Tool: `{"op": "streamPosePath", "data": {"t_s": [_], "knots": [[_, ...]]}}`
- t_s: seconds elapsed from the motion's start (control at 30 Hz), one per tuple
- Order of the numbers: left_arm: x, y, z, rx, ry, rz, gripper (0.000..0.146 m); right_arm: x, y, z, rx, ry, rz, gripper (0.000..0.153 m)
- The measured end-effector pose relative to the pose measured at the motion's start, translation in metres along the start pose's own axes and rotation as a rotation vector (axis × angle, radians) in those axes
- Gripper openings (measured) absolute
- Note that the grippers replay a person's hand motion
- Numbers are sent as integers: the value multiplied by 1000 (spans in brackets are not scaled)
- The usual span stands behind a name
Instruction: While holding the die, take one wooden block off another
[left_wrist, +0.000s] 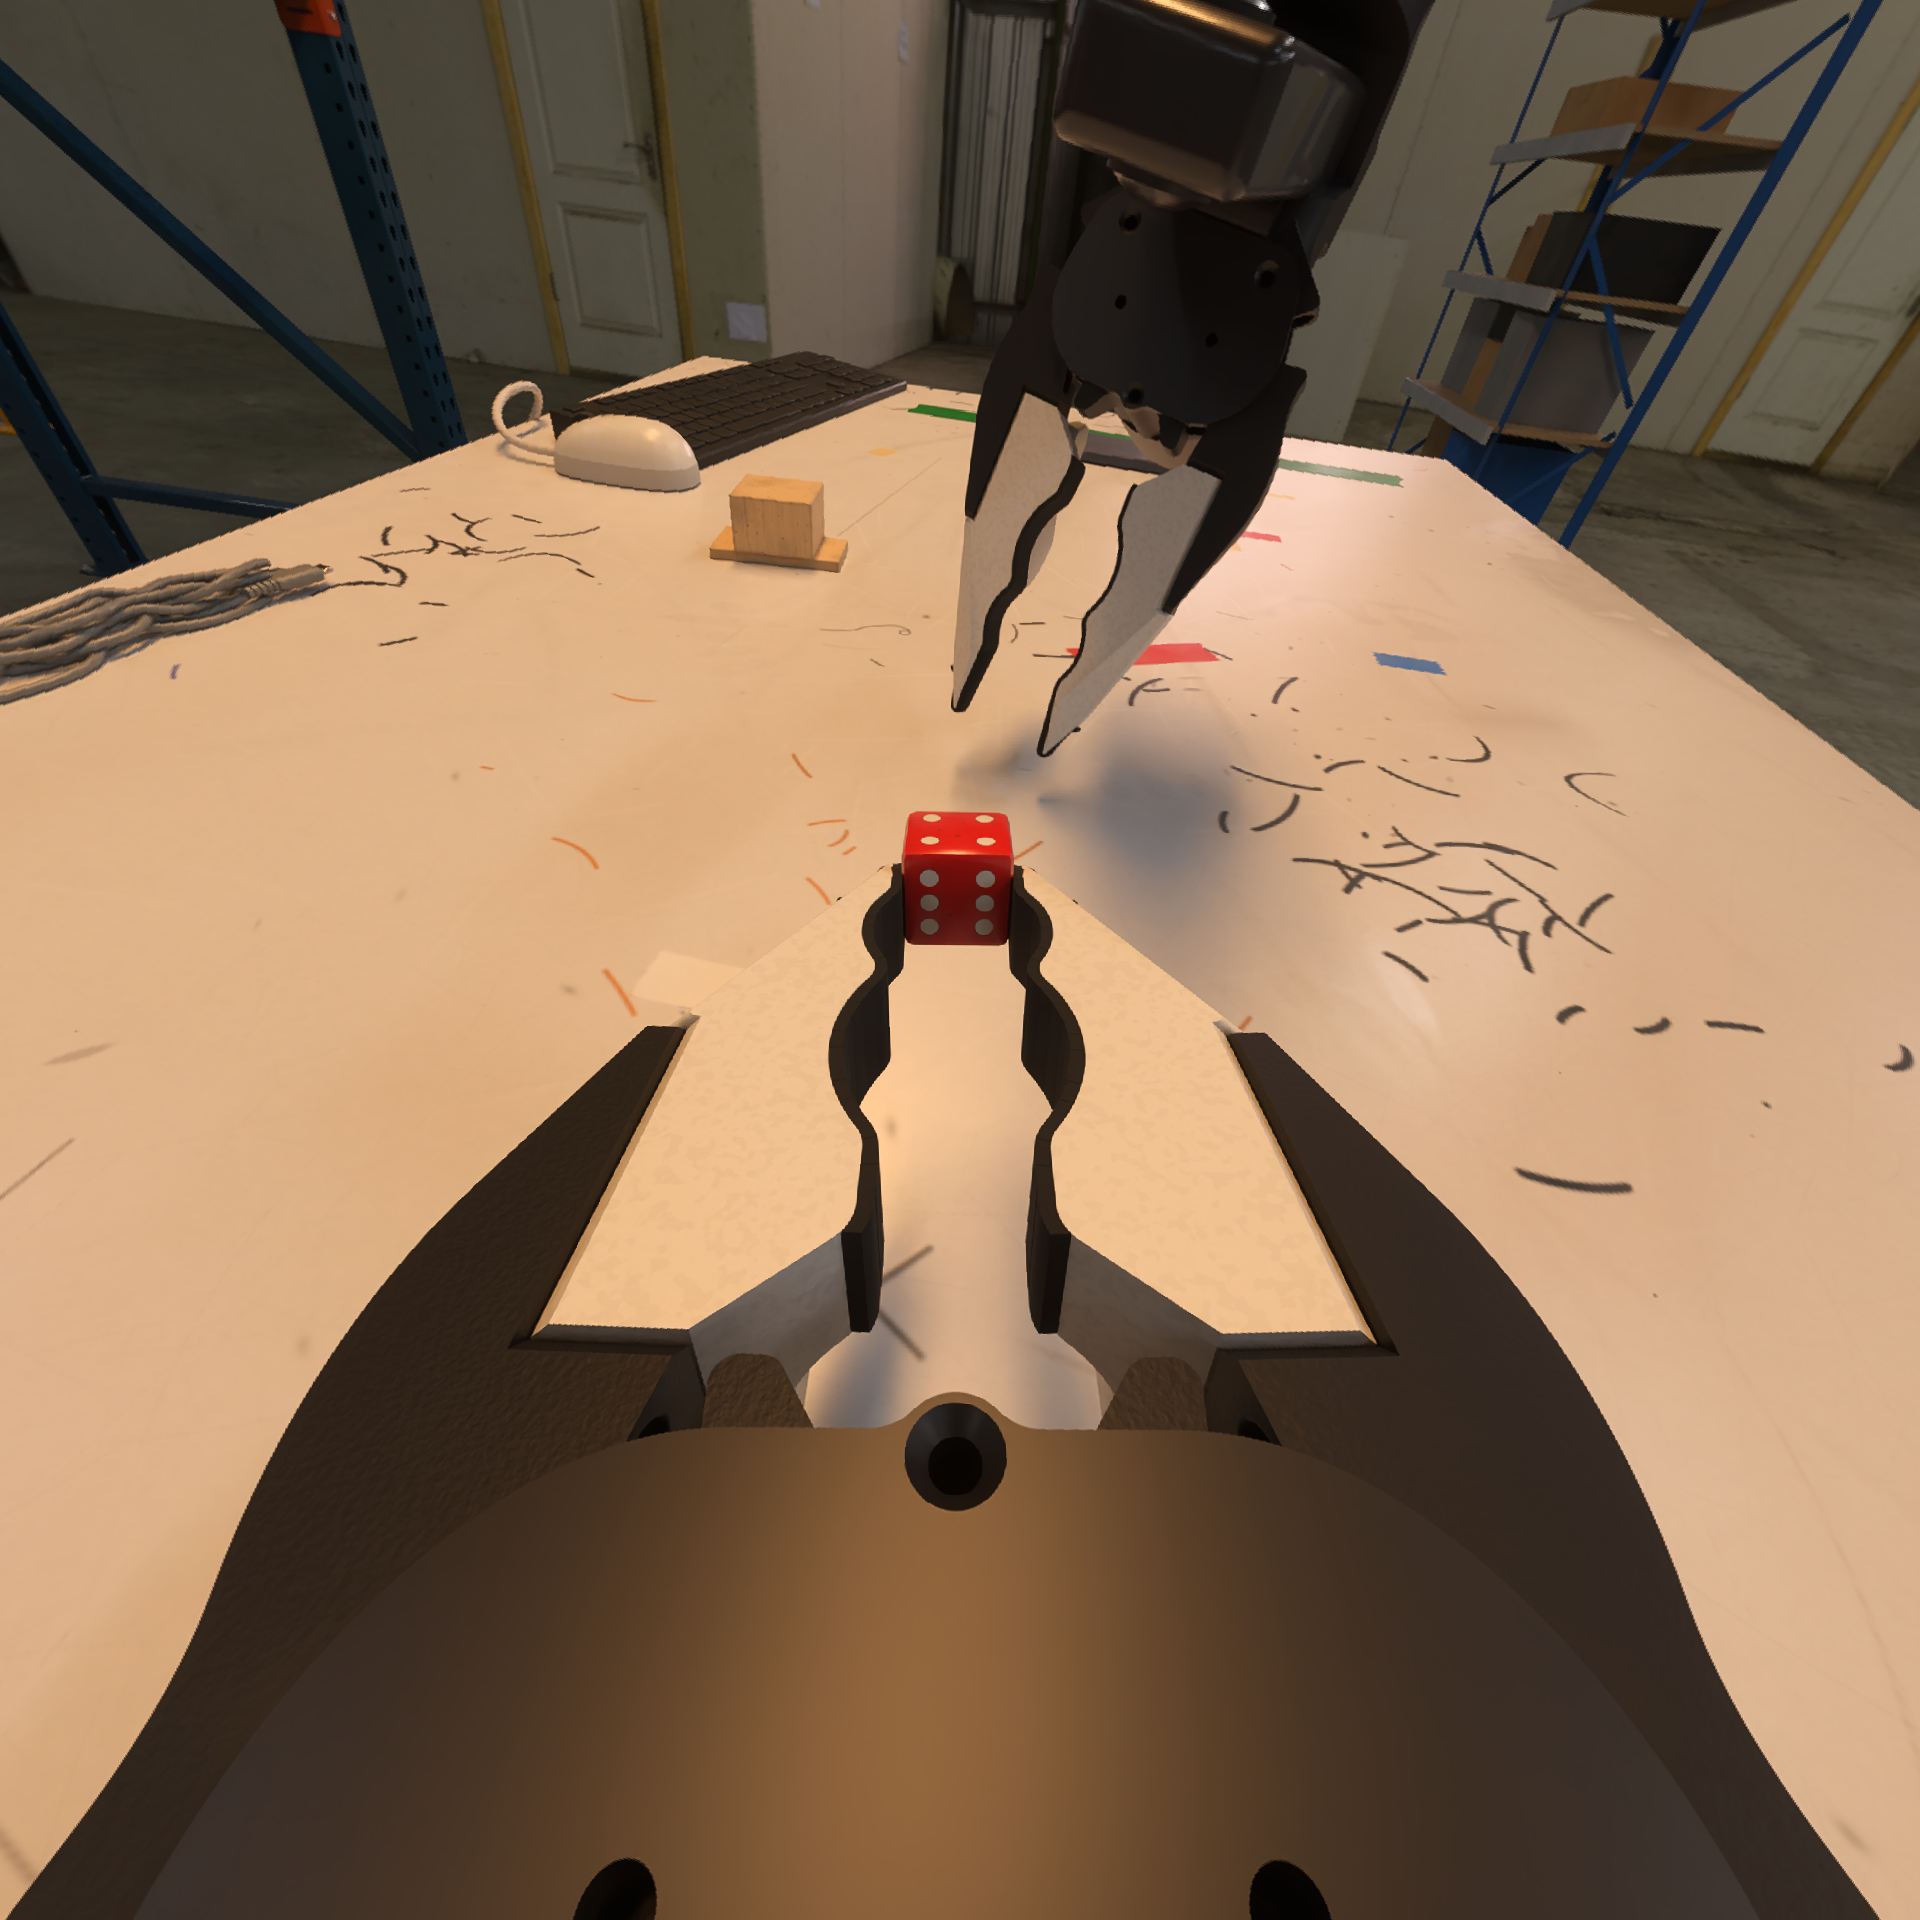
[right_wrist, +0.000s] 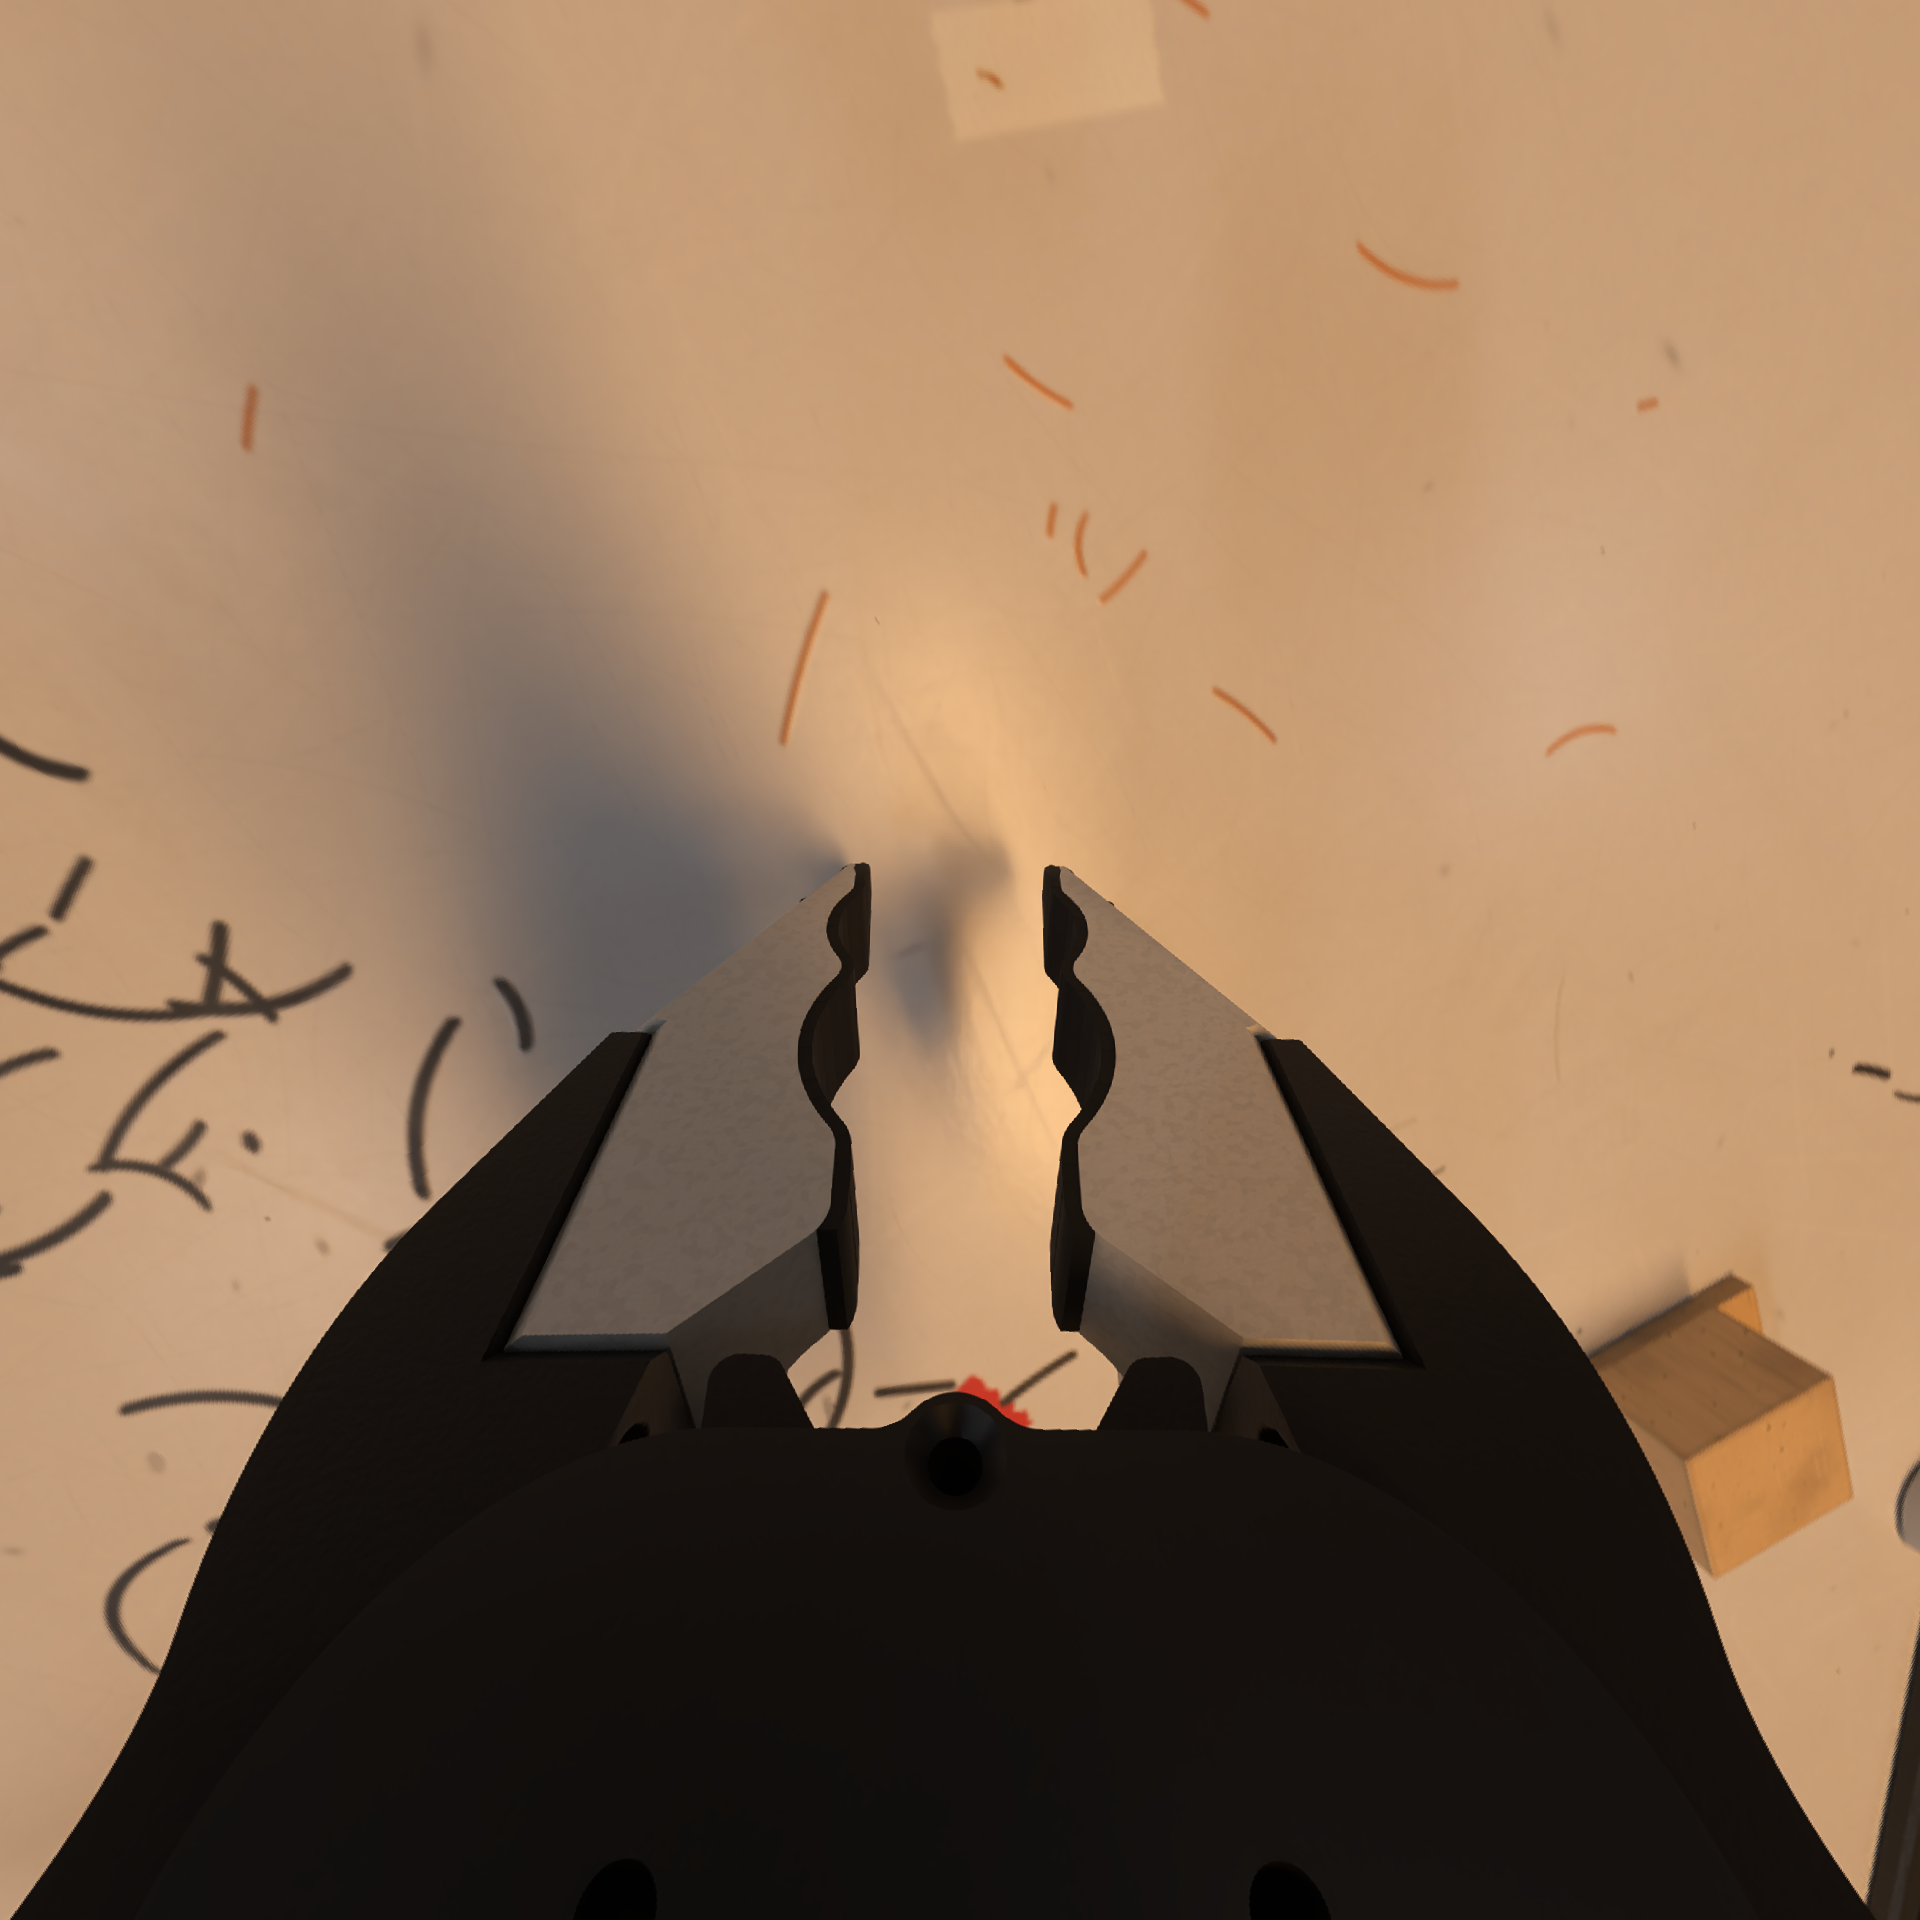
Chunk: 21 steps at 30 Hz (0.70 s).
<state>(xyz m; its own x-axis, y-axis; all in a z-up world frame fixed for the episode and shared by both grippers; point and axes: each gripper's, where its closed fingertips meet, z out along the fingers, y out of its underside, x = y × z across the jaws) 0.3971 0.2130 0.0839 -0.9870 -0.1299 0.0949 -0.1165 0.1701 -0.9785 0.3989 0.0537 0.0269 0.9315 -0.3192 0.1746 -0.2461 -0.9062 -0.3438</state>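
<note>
My left gripper (left_wrist: 957, 885) is shut on a red die (left_wrist: 957, 873) with white dots, held at the fingertips close over the white table (left_wrist: 416, 831). A wooden cube (left_wrist: 777, 514) stands on a flat wooden plank (left_wrist: 779, 554) at the far middle-left of the table. My right gripper (left_wrist: 1005, 727) hangs tilted downward beyond the die, open and empty, its tips just above the table. In the right wrist view the right gripper (right_wrist: 956, 878) is open over bare table, and the wooden cube (right_wrist: 1725, 1423) shows at the lower right edge, apart from the fingers (right_wrist: 1153, 1091).
A dark keyboard (left_wrist: 727, 400) and a white mouse (left_wrist: 629, 452) lie at the far edge behind the blocks. A grey cable bundle (left_wrist: 125, 623) lies at the left edge. Blue metal racks (left_wrist: 1621, 291) stand beyond the table. Pen marks and coloured tape patches (left_wrist: 1408, 663) cover the surface.
</note>
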Motion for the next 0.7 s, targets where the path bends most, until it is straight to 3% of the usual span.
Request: {"op": "streamPosePath", "data": {"t_s": [0.4,0.7], "knots": [[4,3,2,-20,17,3,19,37,-12,9,7,43,1,33],[4,6,3,-32,26,-6,19,-25,15,-11,-32,-59,-6,33]]}}
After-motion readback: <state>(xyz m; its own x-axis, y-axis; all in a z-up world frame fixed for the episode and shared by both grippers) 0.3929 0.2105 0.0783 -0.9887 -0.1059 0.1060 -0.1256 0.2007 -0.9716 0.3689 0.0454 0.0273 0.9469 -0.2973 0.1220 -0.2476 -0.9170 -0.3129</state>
